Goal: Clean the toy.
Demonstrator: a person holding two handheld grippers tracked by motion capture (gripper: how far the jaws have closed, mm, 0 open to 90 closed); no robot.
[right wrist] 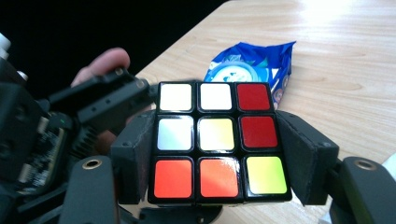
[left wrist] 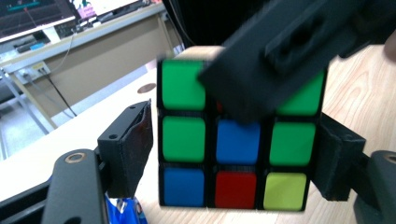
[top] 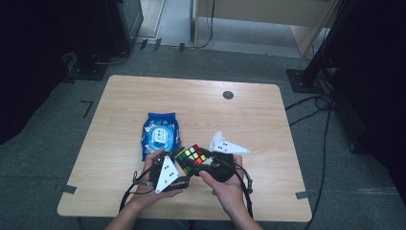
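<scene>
A Rubik's cube (top: 192, 158) is held above the near part of the wooden table (top: 191, 100), between my two grippers. My right gripper (top: 201, 165) is shut on it: in the right gripper view both pads (right wrist: 135, 154) press on the sides of the cube (right wrist: 217, 140), whose facing side is white, red, orange and yellow-green. My left gripper (top: 181, 164) comes in from the left. In the left gripper view the cube (left wrist: 240, 140) sits between the jaws of the left gripper (left wrist: 233, 154). A thin gap shows at the left pad (left wrist: 128, 149), and a right gripper jaw crosses the cube's top.
A blue pack of wet wipes (top: 160, 134) lies flat on the table just beyond the left hand. A round cable hole (top: 228, 95) sits near the far edge. Dark stands and cables ring the table on the grey floor.
</scene>
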